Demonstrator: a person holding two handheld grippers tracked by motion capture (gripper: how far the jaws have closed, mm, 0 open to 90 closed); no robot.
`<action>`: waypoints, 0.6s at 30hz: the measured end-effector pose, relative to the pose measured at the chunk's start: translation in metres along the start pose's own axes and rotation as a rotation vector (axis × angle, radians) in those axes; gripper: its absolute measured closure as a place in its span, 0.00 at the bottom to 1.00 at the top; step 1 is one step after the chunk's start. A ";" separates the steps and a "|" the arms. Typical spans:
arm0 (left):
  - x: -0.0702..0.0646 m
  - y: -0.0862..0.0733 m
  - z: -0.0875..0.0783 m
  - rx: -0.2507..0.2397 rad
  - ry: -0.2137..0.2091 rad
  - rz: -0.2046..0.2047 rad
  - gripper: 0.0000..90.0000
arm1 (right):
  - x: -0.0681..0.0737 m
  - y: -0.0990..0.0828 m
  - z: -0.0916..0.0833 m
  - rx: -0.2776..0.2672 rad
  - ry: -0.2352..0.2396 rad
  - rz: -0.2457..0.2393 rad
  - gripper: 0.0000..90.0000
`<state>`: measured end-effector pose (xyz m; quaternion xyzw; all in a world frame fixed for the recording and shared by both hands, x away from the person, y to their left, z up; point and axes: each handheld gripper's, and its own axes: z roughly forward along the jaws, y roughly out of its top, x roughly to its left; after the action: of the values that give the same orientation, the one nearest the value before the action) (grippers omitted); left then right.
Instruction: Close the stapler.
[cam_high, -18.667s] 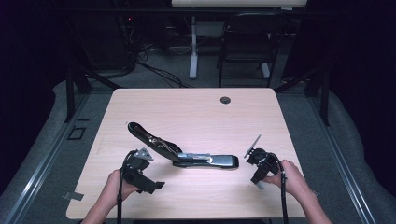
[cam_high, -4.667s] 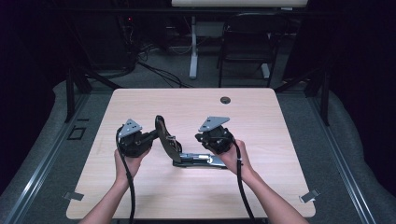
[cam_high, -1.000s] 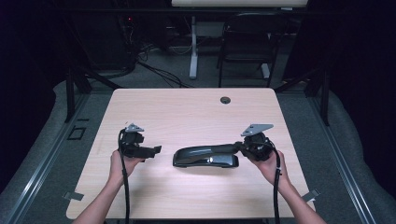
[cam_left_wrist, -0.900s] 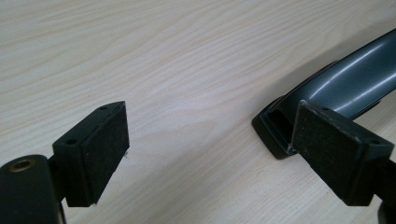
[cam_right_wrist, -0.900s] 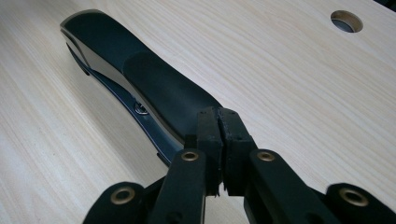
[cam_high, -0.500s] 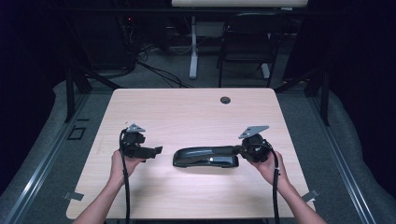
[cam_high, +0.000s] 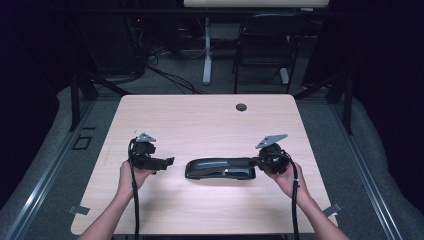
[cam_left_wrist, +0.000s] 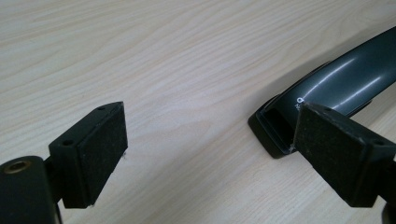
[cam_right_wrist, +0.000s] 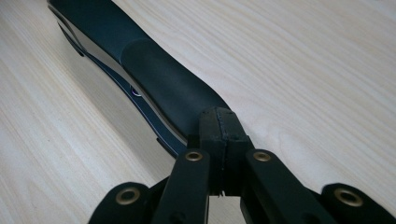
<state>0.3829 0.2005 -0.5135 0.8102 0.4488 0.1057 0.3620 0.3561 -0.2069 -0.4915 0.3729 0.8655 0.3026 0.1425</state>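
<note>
The stapler (cam_high: 220, 168) lies flat near the tabletop (cam_high: 210, 120) front, long axis left to right. Its right end sits by the right gripper (cam_high: 260, 161), fingers pressed together there. The left gripper (cam_high: 167, 161), fingers apart, points at its left end, near.

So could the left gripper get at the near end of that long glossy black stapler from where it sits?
Probably yes. The left gripper has its jaws open, pointing at the long glossy black stapler, with bare wooden table between them. The right gripper sits at the other end.
</note>
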 end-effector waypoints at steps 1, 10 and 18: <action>0.000 0.000 0.000 0.000 0.001 0.002 0.11 | -0.001 -0.001 0.002 0.002 0.006 0.002 1.00; -0.001 0.000 0.001 -0.001 -0.004 0.002 0.10 | -0.004 -0.004 0.005 0.002 0.016 0.014 1.00; -0.001 0.000 0.003 0.000 -0.002 0.004 0.10 | -0.001 -0.003 0.007 0.028 -0.004 -0.007 1.00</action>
<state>0.3837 0.1982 -0.5155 0.8112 0.4469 0.1053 0.3621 0.3582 -0.2060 -0.4988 0.3722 0.8708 0.2891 0.1400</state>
